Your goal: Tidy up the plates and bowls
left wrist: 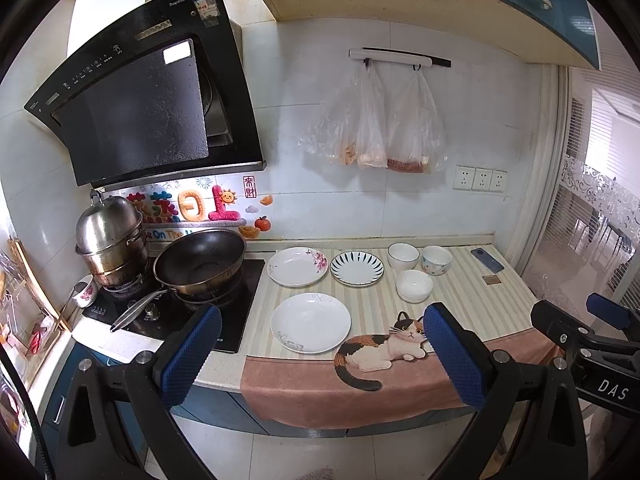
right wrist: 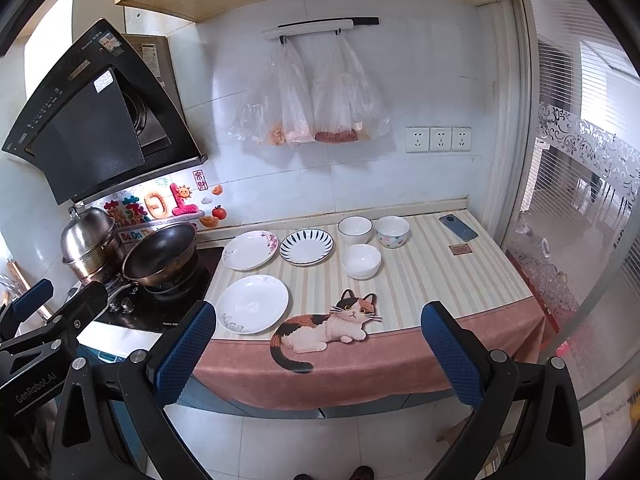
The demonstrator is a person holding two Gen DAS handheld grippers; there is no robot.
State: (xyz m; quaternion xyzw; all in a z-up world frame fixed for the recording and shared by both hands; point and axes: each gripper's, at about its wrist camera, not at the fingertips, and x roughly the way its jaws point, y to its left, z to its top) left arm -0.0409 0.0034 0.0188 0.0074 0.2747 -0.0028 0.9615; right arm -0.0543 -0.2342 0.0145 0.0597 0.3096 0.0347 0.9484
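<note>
Three plates lie on the striped mat: a white plate [left wrist: 311,322] [right wrist: 252,303] at the front, a pink-flowered plate [left wrist: 297,266] [right wrist: 250,249] behind it, and a blue-rayed plate [left wrist: 357,267] [right wrist: 306,246] to its right. Three bowls stand further right: a white bowl with a dark rim [left wrist: 403,256] [right wrist: 355,230], a patterned bowl [left wrist: 437,260] [right wrist: 392,231] and a plain white bowl [left wrist: 414,285] [right wrist: 361,261]. My left gripper [left wrist: 322,354] and right gripper [right wrist: 318,354] both hang open and empty, short of the counter's front edge.
A black wok [left wrist: 200,262] and a steel steamer pot [left wrist: 110,240] sit on the hob at left, under a range hood [left wrist: 140,92]. A phone [left wrist: 487,260] and a small card [left wrist: 491,279] lie at the mat's right. Plastic bags [left wrist: 376,128] hang on the wall. A glass partition [right wrist: 580,220] bounds the right.
</note>
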